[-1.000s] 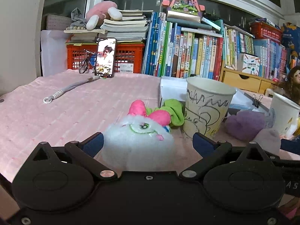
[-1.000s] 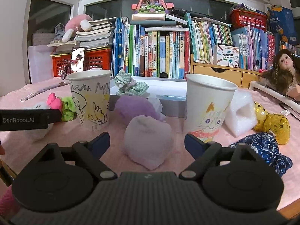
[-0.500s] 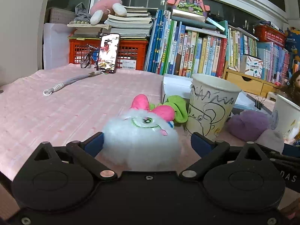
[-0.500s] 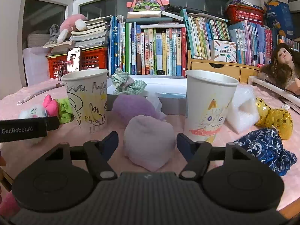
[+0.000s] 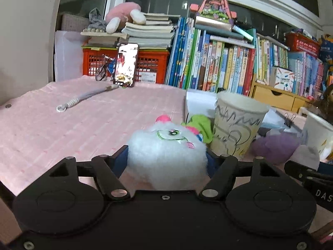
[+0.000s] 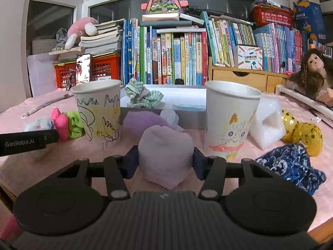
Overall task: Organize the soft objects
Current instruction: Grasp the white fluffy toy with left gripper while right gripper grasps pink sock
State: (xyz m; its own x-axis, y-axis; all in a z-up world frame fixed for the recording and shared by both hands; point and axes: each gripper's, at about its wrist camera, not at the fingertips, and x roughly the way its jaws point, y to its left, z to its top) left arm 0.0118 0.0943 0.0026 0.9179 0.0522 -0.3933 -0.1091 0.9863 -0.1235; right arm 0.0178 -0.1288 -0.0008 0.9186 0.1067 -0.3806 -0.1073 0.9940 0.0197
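A white fluffy plush [image 5: 166, 154] with a stitched face lies on the pink cloth. My left gripper [image 5: 166, 160] is closing on it, and both blue pads touch its sides. In the right wrist view a pale pink soft lump [image 6: 165, 152] sits between the closing jaws of my right gripper [image 6: 165, 160], whose pads press into its flanks. A scribbled paper cup [image 6: 100, 112] stands behind and to the left of the lump. A cat-face cup [image 6: 231, 114] stands to its right. A purple pompom [image 6: 143, 120] and a pink-green scrunchie [image 6: 70, 123] lie near the cups.
A low white box [image 6: 183, 123] behind the cups holds a green checked cloth [image 6: 143, 98]. Bubble wrap [image 6: 268, 123], a gold sequin piece [image 6: 306, 133] and a blue patterned cloth [image 6: 291, 166] lie to the right. Books [image 6: 177, 58] wall off the back, with a propped phone [image 5: 126, 64].
Both grippers' jaws have narrowed from wide apart to touching their soft objects. The left wrist view has come slightly closer to the white plush. The right hand has stayed put.
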